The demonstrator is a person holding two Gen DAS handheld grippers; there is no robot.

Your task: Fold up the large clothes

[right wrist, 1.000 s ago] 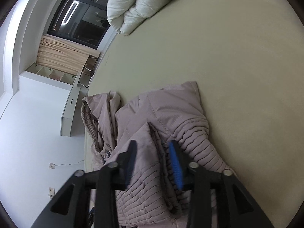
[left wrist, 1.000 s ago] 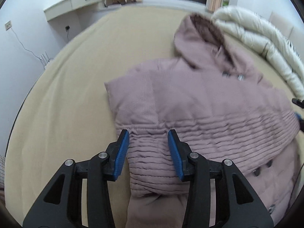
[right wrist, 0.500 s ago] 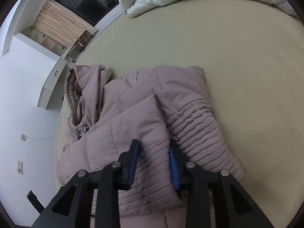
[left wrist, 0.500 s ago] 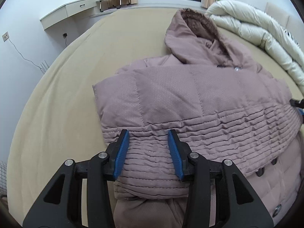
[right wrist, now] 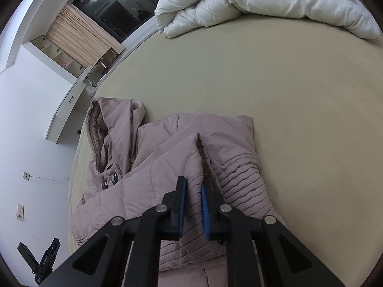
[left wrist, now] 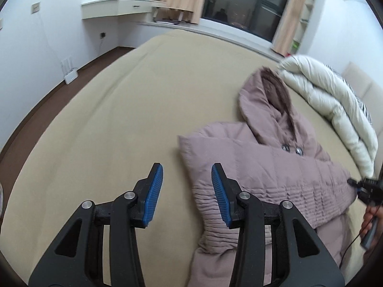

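A mauve quilted hooded coat (left wrist: pixel 258 165) lies on the beige bed, both sleeves folded across its front. My left gripper (left wrist: pixel 186 193) is open and empty, above the bed just left of the coat's folded edge. In the right wrist view the coat (right wrist: pixel 148 184) lies under my right gripper (right wrist: pixel 192 205), whose blue pads are nearly closed and pinch the ribbed cuff of the top sleeve (right wrist: pixel 191 201). The right gripper also shows at the right edge of the left wrist view (left wrist: pixel 366 189).
A rolled white duvet (left wrist: pixel 335 110) lies at the head of the bed, also in the right wrist view (right wrist: pixel 263 2). The beige bed sheet (left wrist: pixel 119 124) spreads left of the coat. A white desk (left wrist: pixel 115 10) and window stand beyond the bed.
My left gripper has pulled back and swung left off the coat; it now hovers over bare sheet. My right gripper's jaws have narrowed on the sleeve cuff and lowered it onto the coat.
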